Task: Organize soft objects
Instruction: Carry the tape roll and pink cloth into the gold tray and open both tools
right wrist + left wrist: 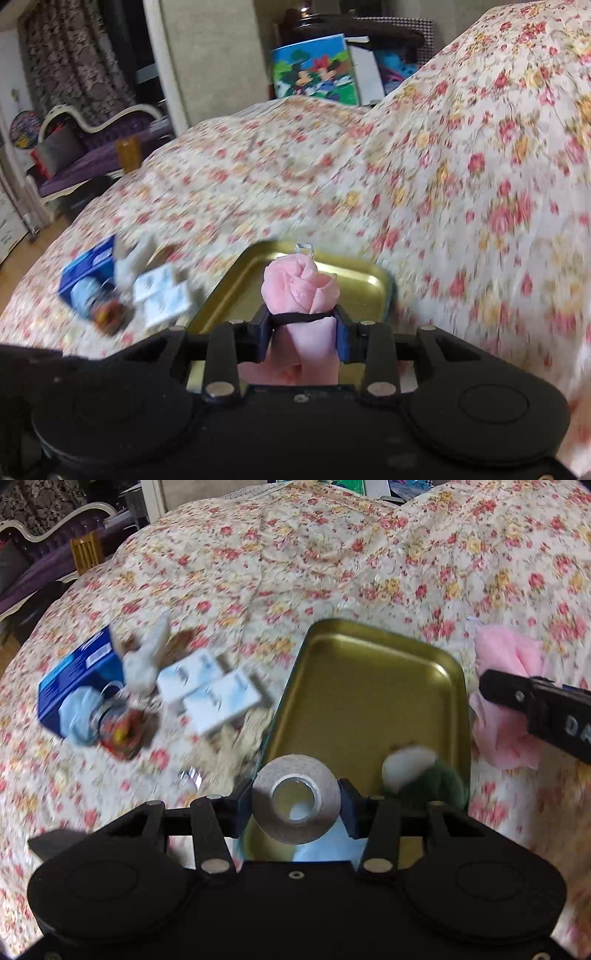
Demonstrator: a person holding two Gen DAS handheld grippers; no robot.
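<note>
My left gripper (295, 805) has its jaws pinching a roll of tape (295, 800), hanging over the near end of the gold tin tray (369, 672) on the floral bedspread (332, 561). My right gripper (303, 334) has its jaws clamped on a pink cloth bundle (301, 286) just above the tray's near side.

The tray (373, 686) is glossy gold-toned metal, smooth inside; the bedspread (332, 572) is matt flowered cloth; the tape roll (295, 799) looks like dull grey paper with a white core; the pink bundle (301, 284) is soft sheer cloth; the blue box (79, 679) is smooth card
</note>
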